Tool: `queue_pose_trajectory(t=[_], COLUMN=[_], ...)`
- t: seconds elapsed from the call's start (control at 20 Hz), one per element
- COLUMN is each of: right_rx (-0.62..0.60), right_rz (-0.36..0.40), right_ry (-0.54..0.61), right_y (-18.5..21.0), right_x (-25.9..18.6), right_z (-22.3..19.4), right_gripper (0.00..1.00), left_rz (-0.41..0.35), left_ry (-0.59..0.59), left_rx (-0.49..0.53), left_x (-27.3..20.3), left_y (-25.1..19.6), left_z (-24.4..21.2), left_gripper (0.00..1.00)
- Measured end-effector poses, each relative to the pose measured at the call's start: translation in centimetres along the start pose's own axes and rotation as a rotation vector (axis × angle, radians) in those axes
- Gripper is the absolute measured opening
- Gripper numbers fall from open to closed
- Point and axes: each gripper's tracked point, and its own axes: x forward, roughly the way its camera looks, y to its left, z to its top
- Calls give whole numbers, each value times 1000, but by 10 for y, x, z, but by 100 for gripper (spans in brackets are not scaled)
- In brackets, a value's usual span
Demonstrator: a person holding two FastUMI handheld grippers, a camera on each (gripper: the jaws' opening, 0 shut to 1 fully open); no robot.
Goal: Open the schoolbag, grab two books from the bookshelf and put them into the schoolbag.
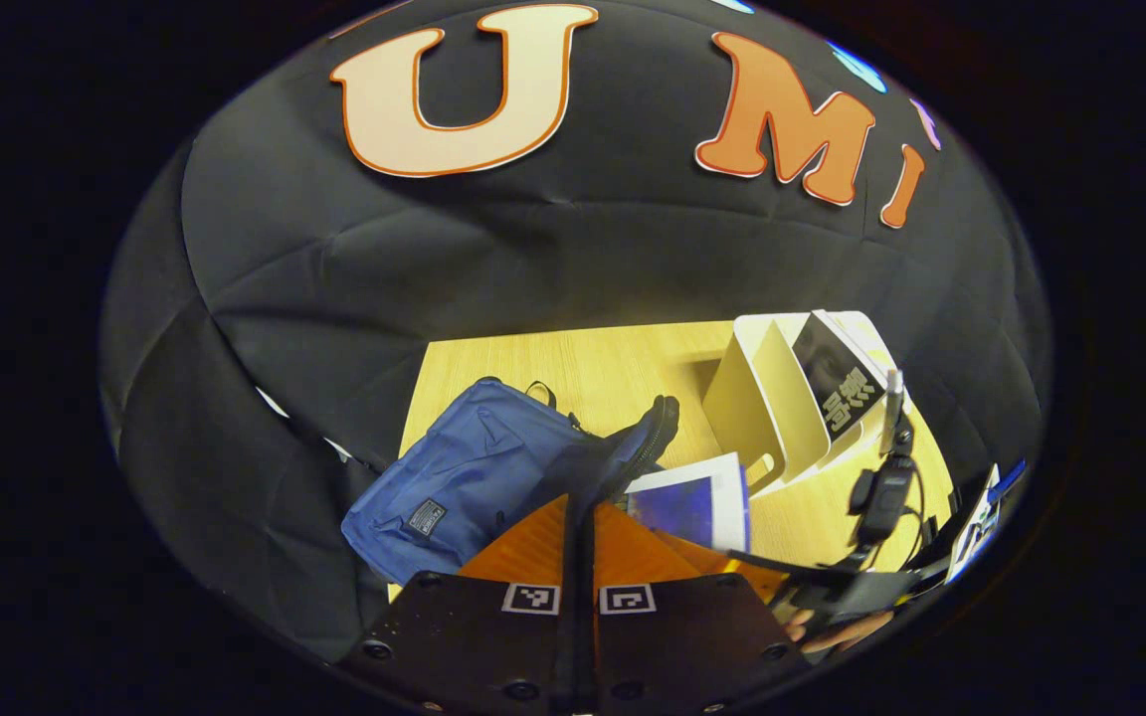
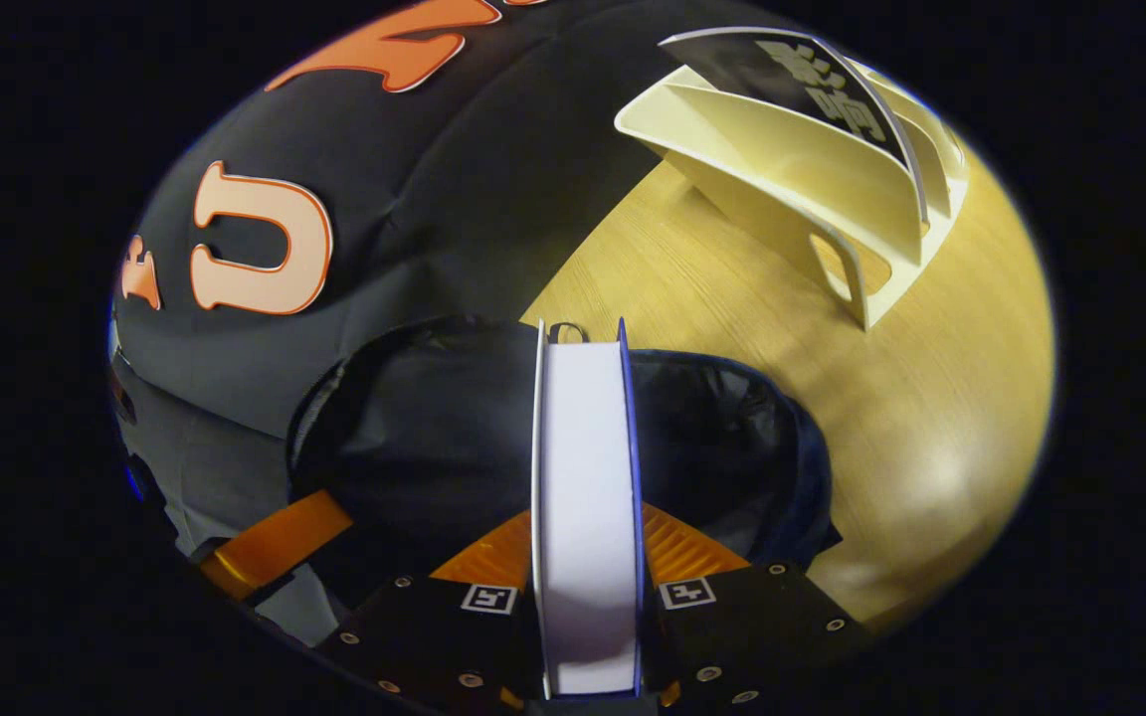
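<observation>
**Book held at the open bag's mouth**

In the right gripper view, the right gripper (image 2: pixel 585 557) clamps a book (image 2: pixel 585 497) edge-on between both fingers; the white page block runs up the middle of the frame from the bottom edge. Behind and around the book lies the bag (image 2: pixel 732 418), its dark inside gaping across the lower centre. The book's far end sits over that opening. The rack (image 2: pixel 812 189) stands at upper right on the table (image 2: pixel 732 318), with a second, dark-covered book (image 2: pixel 792 70) leaning in one of its slots.

In the left gripper view, the left gripper (image 1: pixel 581 537) sits at bottom centre with its fingers brought together on the dark flap of the bag (image 1: pixel 474 467), which lies at lower centre-left, blue outside showing. I cannot tell for sure how firmly the flap is pinched. Just right of the flap, the held book (image 1: pixel 697 502) shows its blue cover and white edge, with the other gripper and a hand (image 1: pixel 837 626) at lower right. The rack (image 1: pixel 772 408) stands right of centre, the dark book (image 1: pixel 837 383) in it.
</observation>
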Motion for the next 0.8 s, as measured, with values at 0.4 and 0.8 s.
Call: queue_pose_trajectory(t=[0.4, 0.8], right_rx=[105, 155], right_rz=[24, 52], right_ry=[-21, 83], right_y=[6, 10], right_x=[52, 81], right_z=[-9, -31], right_gripper=[37, 41], left_rz=[-40, -36], left_ry=[23, 33], left_rx=[34, 26], left_x=[8, 10], left_y=[-16, -22], left_z=[-1, 0], left_gripper=[5, 0])
